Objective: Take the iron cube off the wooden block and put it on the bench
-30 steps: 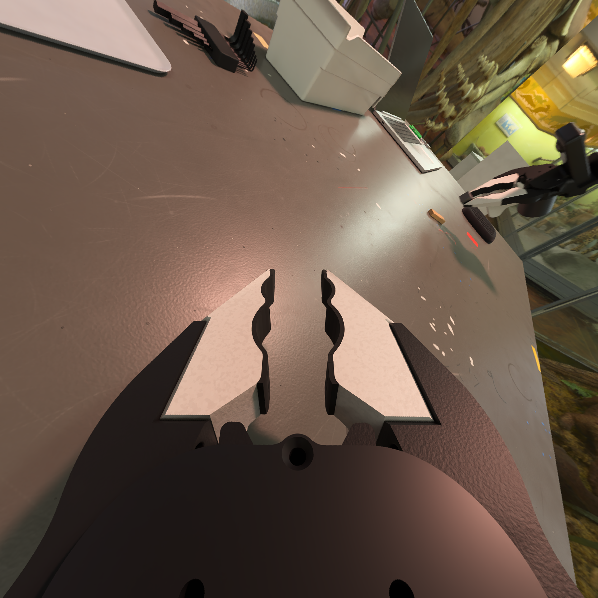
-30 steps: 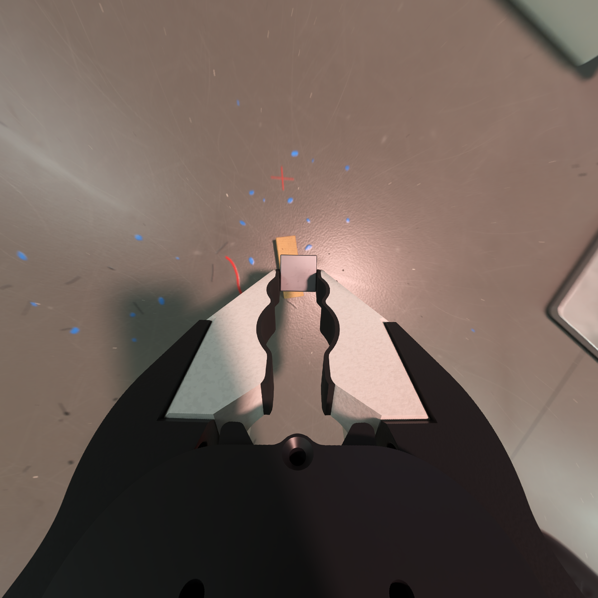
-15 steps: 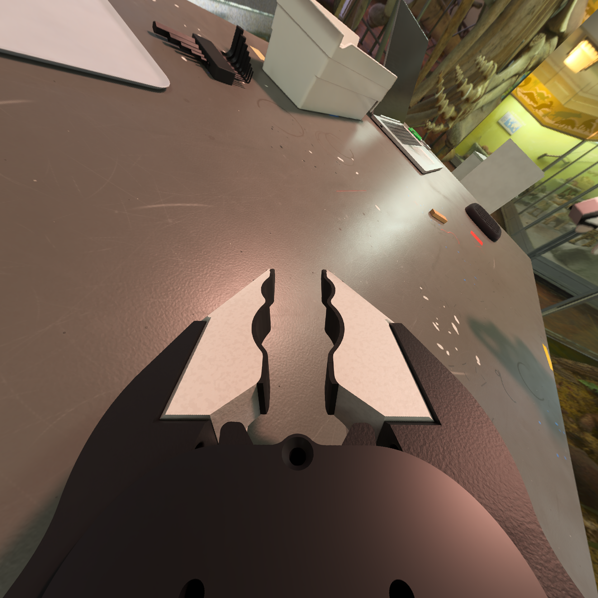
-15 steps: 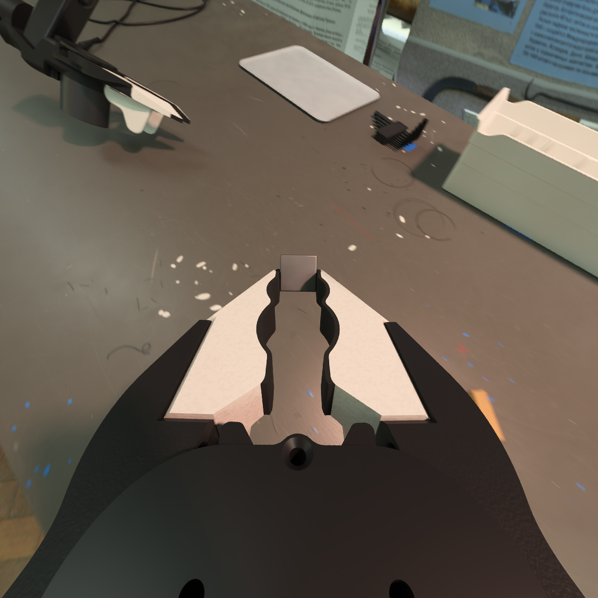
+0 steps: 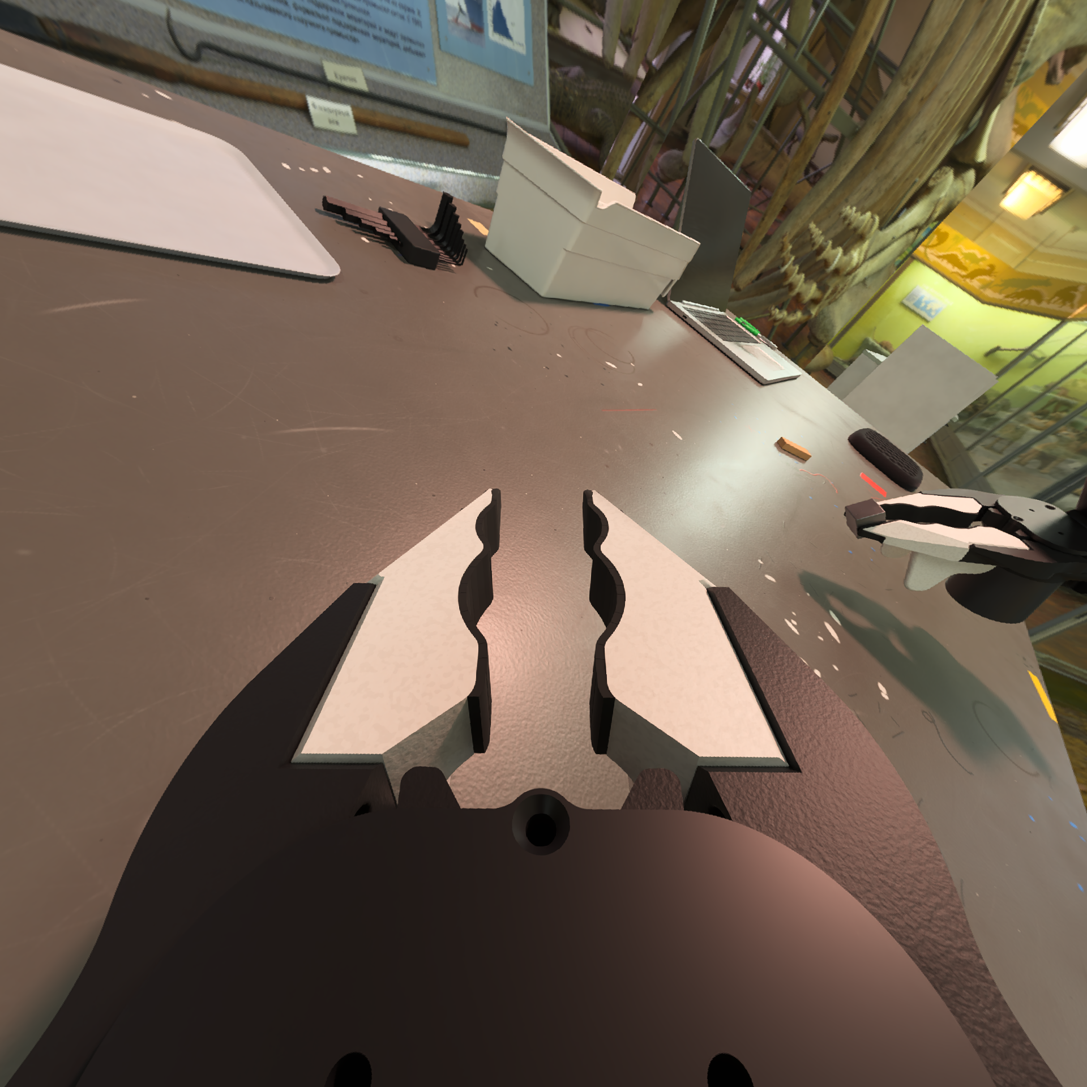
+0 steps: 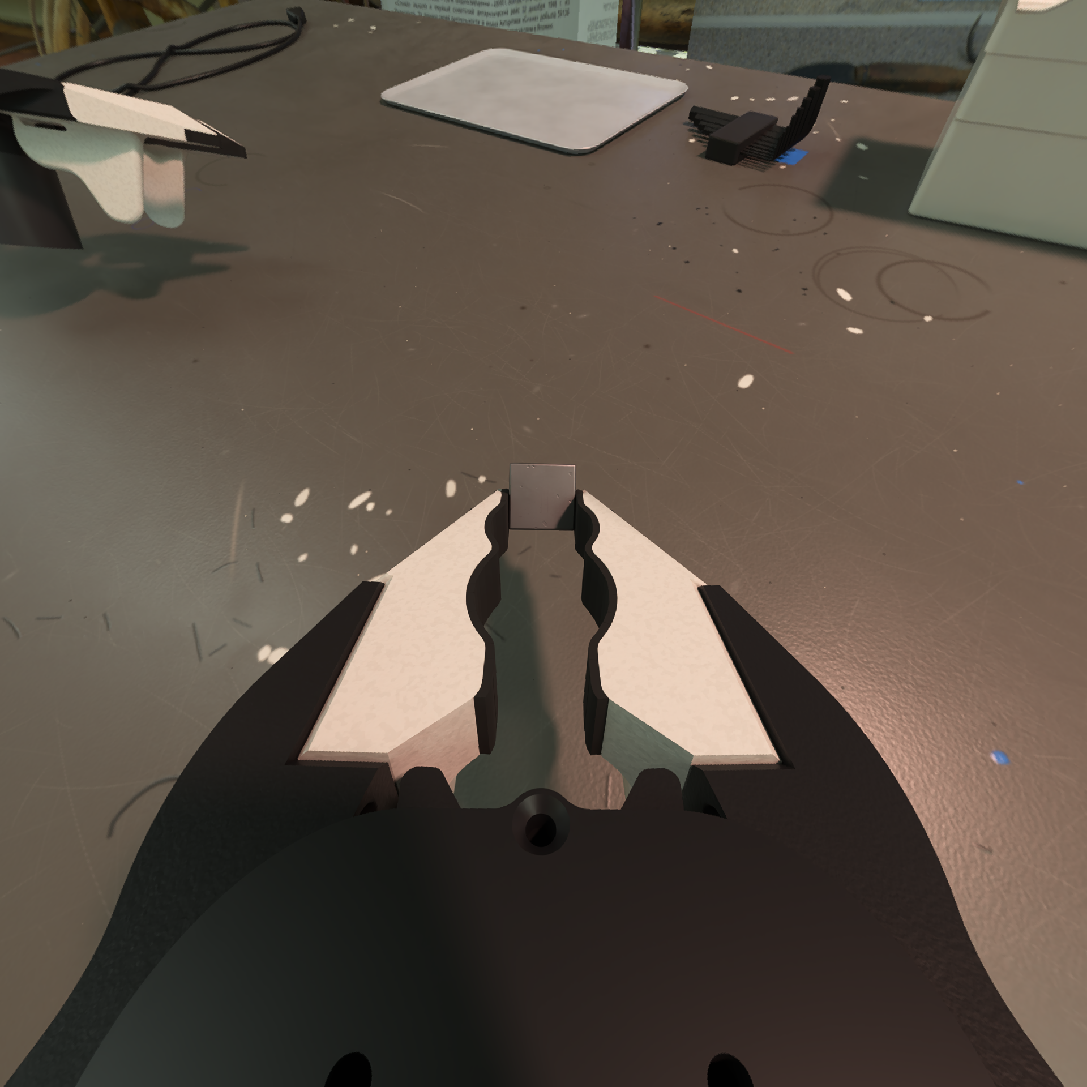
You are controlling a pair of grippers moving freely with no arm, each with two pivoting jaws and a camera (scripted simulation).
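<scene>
The small grey iron cube (image 6: pixel 541 494) is pinched between the tips of my right gripper (image 6: pixel 541 500), which is shut on it and holds it a little above the brown bench (image 6: pixel 412 353). In the left wrist view the cube (image 5: pixel 864 513) and right gripper (image 5: pixel 873 523) show at the right, near the bench's edge. The small wooden block (image 5: pixel 794 448) lies bare on the bench beyond them. My left gripper (image 5: pixel 541 500) is open and empty over the bench (image 5: pixel 294 441); it also shows at the far left of the right wrist view (image 6: pixel 229 147).
At the back of the bench are a white mat (image 5: pixel 135 188) (image 6: pixel 535 97), a black hex key set (image 5: pixel 412 235) (image 6: pixel 759 129), a white box (image 5: pixel 582 235) (image 6: pixel 1012 135) and a laptop (image 5: pixel 735 341). A dark oval object (image 5: pixel 885 459) lies near the right edge. A black cable (image 6: pixel 176 53) lies at the far left.
My right gripper, still shut on the cube, has swung from looking down over the wooden block to pointing across the bench, away from the block. My left gripper has tilted up slightly.
</scene>
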